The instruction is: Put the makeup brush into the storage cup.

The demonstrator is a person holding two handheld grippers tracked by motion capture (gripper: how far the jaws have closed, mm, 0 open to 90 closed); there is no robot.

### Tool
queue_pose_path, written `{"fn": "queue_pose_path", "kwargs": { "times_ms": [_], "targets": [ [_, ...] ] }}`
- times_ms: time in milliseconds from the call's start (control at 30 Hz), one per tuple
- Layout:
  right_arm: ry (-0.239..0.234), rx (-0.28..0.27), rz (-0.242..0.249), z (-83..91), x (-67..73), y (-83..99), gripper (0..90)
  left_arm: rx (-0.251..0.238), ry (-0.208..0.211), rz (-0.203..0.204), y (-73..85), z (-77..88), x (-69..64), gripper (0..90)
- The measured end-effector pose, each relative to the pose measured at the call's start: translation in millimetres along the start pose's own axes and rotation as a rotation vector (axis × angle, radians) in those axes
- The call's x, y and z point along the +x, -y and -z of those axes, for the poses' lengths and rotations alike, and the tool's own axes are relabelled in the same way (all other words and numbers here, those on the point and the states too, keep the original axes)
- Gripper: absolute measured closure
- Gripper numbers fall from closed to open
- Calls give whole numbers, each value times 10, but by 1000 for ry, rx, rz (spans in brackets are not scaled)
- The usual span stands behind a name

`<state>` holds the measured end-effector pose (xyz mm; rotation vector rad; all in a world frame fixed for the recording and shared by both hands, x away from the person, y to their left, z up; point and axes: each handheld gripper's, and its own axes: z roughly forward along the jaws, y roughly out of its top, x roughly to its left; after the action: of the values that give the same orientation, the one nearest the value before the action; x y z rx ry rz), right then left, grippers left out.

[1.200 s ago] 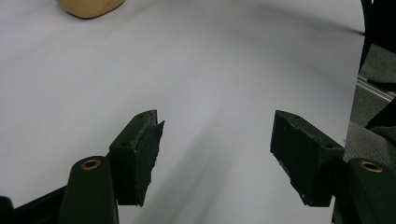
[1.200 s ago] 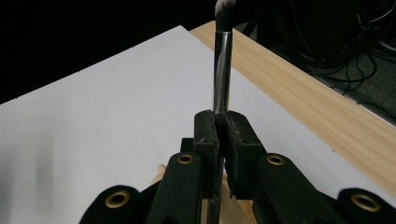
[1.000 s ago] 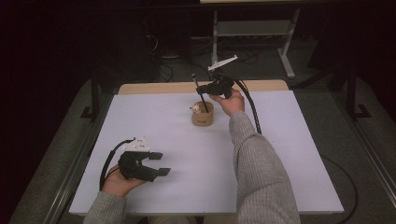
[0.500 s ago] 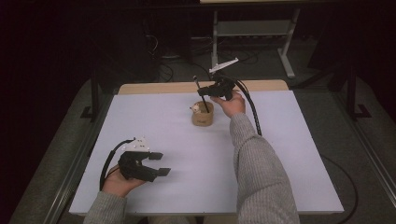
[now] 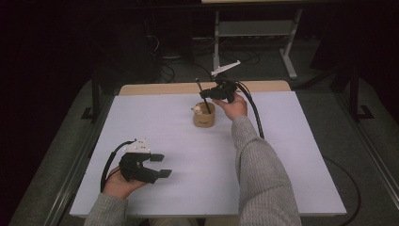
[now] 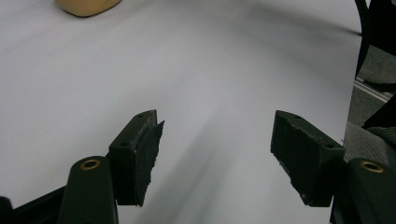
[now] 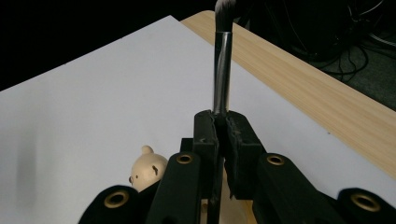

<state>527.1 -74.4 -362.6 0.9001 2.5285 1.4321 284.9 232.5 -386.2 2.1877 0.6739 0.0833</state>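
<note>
My right gripper is clamped tight on a slim brush — its lower end sits inside the tan cup, the handle leaning up and away from it. A little bear figure sits at the cup's rim. My left gripper rests well short of the cup, nearer me — jaws wide apart, holding nothing, over the white tabletop.

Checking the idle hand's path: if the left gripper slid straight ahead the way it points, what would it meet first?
Probably nothing soon: ahead of the left gripper lies bare white table; the tan cup sits off-line.
</note>
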Motion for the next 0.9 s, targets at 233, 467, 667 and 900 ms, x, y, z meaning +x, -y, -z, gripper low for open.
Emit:
{"fn": "queue_pose_path", "kwargs": {
  "times_ms": [233,467,667,900],
  "targets": [
    [1,5,-3,-1,-10,56,823,1,1,0,-3,-9,-4,319],
    [6,7,-10,-3,-19,95,823,-1,2,3,2,-3,5,318],
    [10,7,-13,14,-20,92,822,-2,1,4,2,1,8,318],
    [15,17,-9,4,-30,112,815,-4,2,4,4,11,13,317]
  ]
}}
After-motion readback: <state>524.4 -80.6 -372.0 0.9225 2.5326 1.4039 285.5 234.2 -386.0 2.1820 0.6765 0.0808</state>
